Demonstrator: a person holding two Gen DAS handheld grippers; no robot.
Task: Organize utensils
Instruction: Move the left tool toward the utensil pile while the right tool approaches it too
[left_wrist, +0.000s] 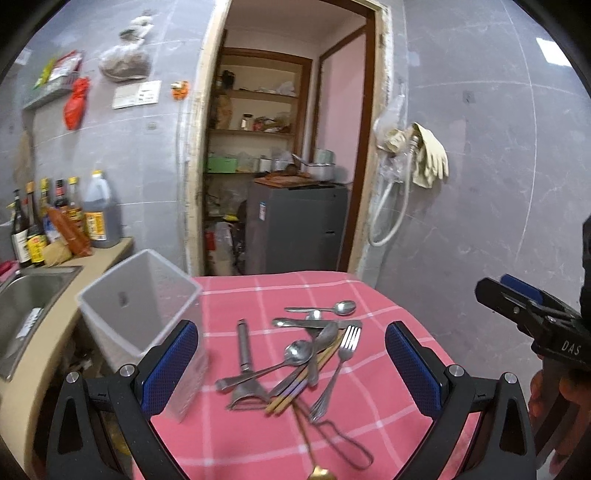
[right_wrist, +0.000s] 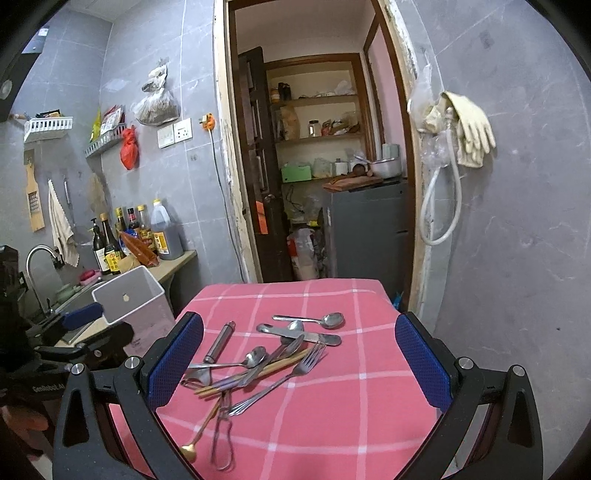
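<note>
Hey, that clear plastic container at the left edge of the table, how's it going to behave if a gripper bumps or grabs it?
The clear container looks thin-walled and holds nothing, so it is probably light and would slide on the pink tablecloth. It stands tall at the table's left edge, so a push could tip it off. Its smooth walls may flex and slip between pads.

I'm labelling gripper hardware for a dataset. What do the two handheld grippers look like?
Both are black plastic frames with silver bolts and two wide fingers faced with blue textured pads. The left gripper shows white lettering on its body in the right wrist view; the right gripper shows "DAS" in the left wrist view.
</note>
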